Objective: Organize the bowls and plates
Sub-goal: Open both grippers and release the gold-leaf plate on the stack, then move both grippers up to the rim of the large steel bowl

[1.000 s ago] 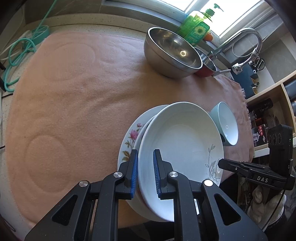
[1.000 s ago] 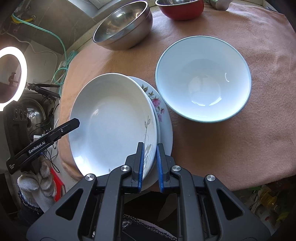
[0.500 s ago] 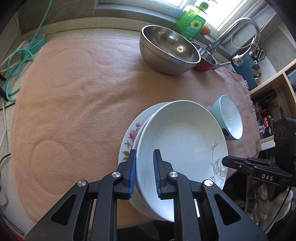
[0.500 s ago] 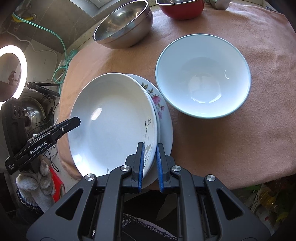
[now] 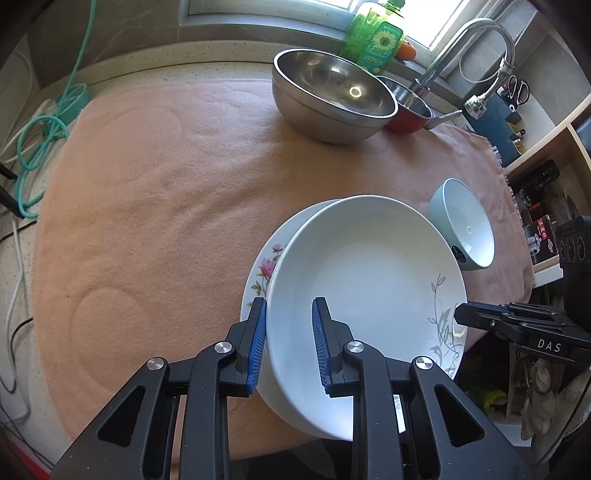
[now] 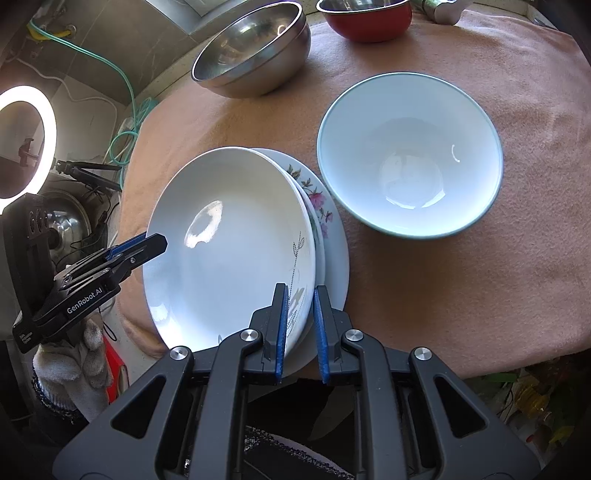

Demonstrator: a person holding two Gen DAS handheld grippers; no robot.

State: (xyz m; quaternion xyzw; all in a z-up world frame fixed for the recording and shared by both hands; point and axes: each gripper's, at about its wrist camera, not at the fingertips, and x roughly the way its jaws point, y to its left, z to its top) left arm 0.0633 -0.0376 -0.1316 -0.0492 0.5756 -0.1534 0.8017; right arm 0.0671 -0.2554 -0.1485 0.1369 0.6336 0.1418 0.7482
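Observation:
A white deep plate with a grey leaf print (image 5: 365, 273) (image 6: 229, 243) sits tilted on a flat floral plate (image 5: 264, 269) (image 6: 321, 218) on the pink cloth. My left gripper (image 5: 289, 321) is shut on the deep plate's near rim, one finger inside, one outside. My right gripper (image 6: 300, 306) is shut on the same plate's opposite rim and also shows in the left wrist view (image 5: 480, 319). A pale blue bowl (image 6: 410, 155) (image 5: 465, 229) stands upright to the right of the plates.
A large steel bowl (image 5: 332, 96) (image 6: 255, 59) and a red-sided steel bowl (image 5: 410, 110) (image 6: 369, 14) stand at the back. A green soap bottle (image 5: 373, 37) and a tap (image 5: 476, 48) are behind them. The plates overhang the counter's near edge. Cables (image 5: 40, 129) lie left.
Both grippers have kept their hold on the deep plate. In the left wrist view the plates have shifted slightly lower and to the right.

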